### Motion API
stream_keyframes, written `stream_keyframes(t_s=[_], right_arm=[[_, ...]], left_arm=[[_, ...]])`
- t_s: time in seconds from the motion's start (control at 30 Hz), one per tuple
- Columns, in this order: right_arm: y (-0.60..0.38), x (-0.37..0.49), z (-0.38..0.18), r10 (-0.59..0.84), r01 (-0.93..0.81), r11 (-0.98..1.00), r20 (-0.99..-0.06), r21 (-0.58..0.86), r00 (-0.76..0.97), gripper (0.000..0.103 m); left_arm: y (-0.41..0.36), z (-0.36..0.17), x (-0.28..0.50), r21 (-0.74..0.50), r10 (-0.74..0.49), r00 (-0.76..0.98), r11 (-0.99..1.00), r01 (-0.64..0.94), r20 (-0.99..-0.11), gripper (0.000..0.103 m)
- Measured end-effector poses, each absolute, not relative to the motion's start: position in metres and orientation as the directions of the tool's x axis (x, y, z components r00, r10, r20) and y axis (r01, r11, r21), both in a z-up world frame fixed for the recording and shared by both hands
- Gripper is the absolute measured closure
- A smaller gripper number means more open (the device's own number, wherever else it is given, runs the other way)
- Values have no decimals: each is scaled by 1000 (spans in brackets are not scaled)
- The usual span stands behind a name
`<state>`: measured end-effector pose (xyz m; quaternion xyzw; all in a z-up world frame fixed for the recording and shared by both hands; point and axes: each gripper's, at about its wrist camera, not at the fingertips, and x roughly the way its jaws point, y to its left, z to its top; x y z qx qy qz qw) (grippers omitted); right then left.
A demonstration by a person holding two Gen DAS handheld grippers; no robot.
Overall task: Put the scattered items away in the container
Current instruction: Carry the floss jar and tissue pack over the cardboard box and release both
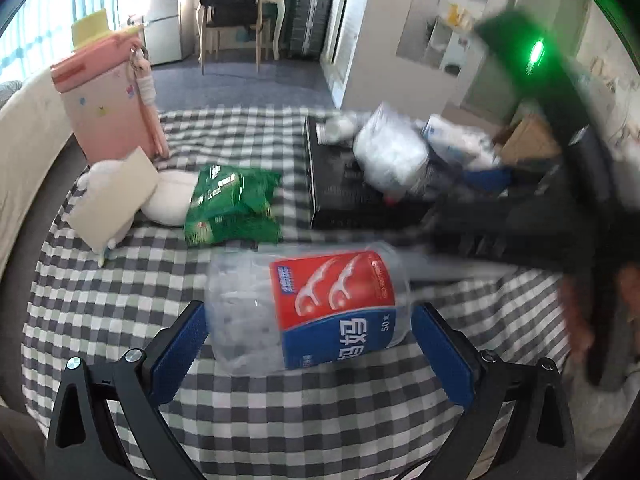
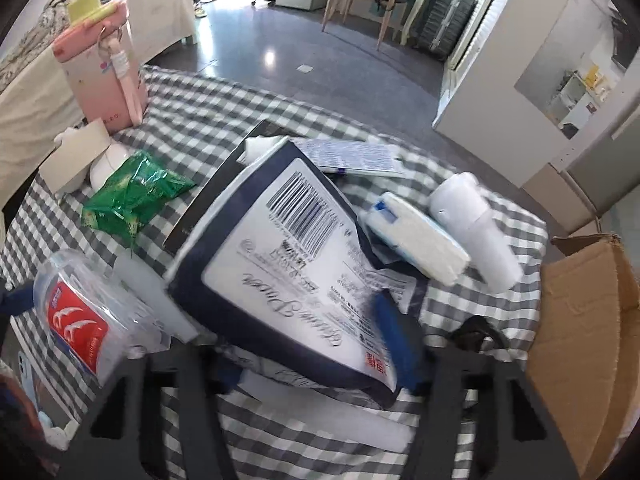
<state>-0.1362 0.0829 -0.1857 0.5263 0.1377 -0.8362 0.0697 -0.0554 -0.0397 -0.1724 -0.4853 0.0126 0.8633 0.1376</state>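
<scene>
My left gripper (image 1: pixel 310 338) has its blue pads (image 1: pixel 182 344) on both sides of a clear tub of dental floss picks (image 1: pixel 312 312) with a red and blue label, over the checked cloth. The tub also shows in the right wrist view (image 2: pixel 86 312). My right gripper (image 2: pixel 304 356) holds a dark blue and white tissue pack (image 2: pixel 288 256) with a barcode, tilted over the black container (image 2: pixel 208 196). The container (image 1: pixel 340 196) in the left wrist view holds a clear bag (image 1: pixel 390 152) and other packs. A green snack packet (image 1: pixel 232 204) lies to its left.
A pink bottle (image 1: pixel 110 100) stands at the back left with a white plush and card (image 1: pixel 116 196) before it. A white tissue pack (image 2: pixel 416 236) and a white roll (image 2: pixel 476 228) lie right of the container. An open cardboard box (image 2: pixel 584 340) stands at the right.
</scene>
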Motion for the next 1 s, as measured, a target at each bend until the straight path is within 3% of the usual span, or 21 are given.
stream_keyframes(t_s=[0.13,0.23,0.57,0.77,1.0], right_arm=[[91,-135,-181,21,240,-960,-895,-142,-446,65],[99,-132,-173,-1,220,-969,-888,-113,-460,69],[141,-85,-117,-88,138,-990,-835,15,-543,74],[189,-47,-61,-85,53,-996,-753,67,-653,74],[247,-7,-25,26,-95,-993,-689,62,-724,74]], left_arm=[[-37,-180,-60,-97,201,-486,-968,-232,-850,0],[-37,-178,-63,-98,201,-500,-970,-225,-842,9],[-22,-120,-31,31,146,-609,-962,-271,-779,10],[3,-68,-7,32,234,-679,-934,-355,-696,10],[55,-32,10,-1,364,-671,-879,-477,-646,10]])
